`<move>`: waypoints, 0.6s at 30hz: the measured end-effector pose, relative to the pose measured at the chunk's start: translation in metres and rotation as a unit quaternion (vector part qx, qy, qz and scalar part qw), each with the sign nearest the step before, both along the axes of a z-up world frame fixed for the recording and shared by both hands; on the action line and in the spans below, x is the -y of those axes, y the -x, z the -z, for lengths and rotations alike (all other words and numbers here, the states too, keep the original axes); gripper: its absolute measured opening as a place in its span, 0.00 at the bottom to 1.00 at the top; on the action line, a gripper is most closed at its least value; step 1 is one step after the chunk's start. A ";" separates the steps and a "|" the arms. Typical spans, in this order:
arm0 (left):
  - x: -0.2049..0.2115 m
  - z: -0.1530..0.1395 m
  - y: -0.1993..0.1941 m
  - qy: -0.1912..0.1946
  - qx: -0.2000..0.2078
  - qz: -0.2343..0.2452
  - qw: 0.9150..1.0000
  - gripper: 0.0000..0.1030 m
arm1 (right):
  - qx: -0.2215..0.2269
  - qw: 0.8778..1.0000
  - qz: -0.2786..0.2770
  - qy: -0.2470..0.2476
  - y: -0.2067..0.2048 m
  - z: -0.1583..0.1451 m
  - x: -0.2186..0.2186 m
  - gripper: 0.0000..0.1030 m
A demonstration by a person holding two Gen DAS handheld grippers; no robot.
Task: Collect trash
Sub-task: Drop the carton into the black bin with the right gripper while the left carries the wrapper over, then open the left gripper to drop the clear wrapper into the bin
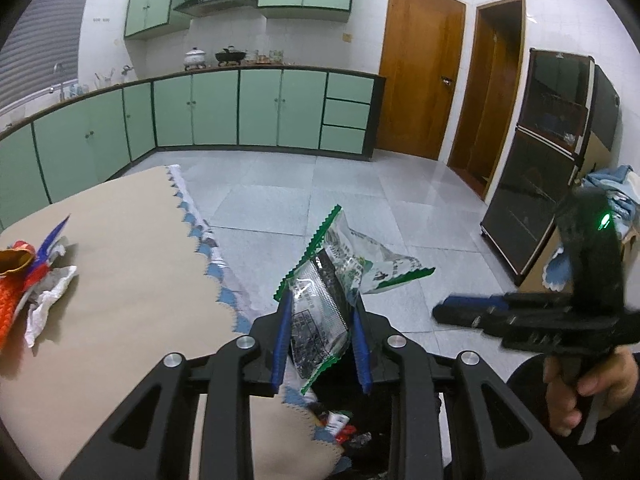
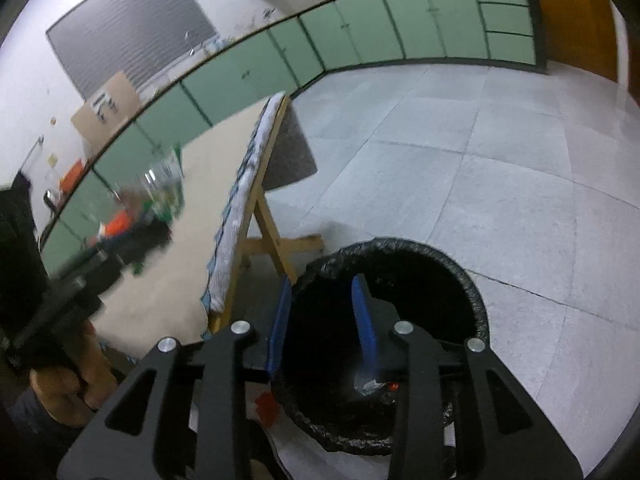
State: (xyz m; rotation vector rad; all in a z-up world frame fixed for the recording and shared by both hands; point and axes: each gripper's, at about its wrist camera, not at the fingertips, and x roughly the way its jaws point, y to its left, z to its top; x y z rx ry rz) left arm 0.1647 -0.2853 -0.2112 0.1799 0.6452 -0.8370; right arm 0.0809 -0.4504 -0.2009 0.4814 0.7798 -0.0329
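Observation:
My left gripper [image 1: 322,304] is shut on a clear and green plastic wrapper [image 1: 332,276] and holds it in the air past the table's right edge, above a dark bin [image 1: 360,432] that holds other wrappers. My right gripper [image 2: 322,294] is open and empty, hanging over the black-lined trash bin [image 2: 464,276]. It also shows in the left wrist view [image 1: 444,312], to the right of the wrapper. More trash lies on the table at the left: a crumpled white paper [image 1: 48,304] and an orange and red packet [image 1: 16,284].
The table [image 1: 132,248] has a beige cloth with a blue scalloped edge and wooden folding legs [image 2: 268,236]. Green kitchen cabinets [image 1: 240,108] line the far wall. A dark glass cabinet [image 1: 540,168] stands at the right by brown doors. The floor is grey tile [image 2: 480,160].

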 end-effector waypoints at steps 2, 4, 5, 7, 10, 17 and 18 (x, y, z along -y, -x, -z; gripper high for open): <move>0.010 0.002 0.001 -0.001 -0.004 0.007 1.000 0.29 | 0.020 1.000 0.016 0.004 0.009 -0.013 0.004 0.45; 0.018 0.005 0.000 -0.001 -0.011 0.011 1.000 0.30 | 0.031 0.999 0.020 0.007 0.015 -0.021 0.006 0.45; 0.023 0.007 0.000 -0.003 -0.015 0.013 1.000 0.31 | 0.035 0.999 0.022 0.007 0.017 -0.024 0.007 0.45; 0.031 0.011 -0.001 -0.008 -0.021 0.015 1.000 0.33 | 0.040 0.999 0.026 0.010 0.021 -0.029 0.010 0.45; 0.038 0.016 0.000 -0.013 -0.026 0.014 0.999 0.42 | 0.047 0.998 0.038 0.011 0.027 -0.033 0.017 0.45; 0.042 0.023 0.003 -0.024 -0.030 0.011 0.999 0.53 | 0.050 0.998 0.046 0.011 0.035 -0.033 0.023 0.47; 0.041 0.022 0.004 -0.023 -0.028 0.008 0.999 0.54 | 0.050 0.998 0.046 0.011 0.035 -0.032 0.023 0.47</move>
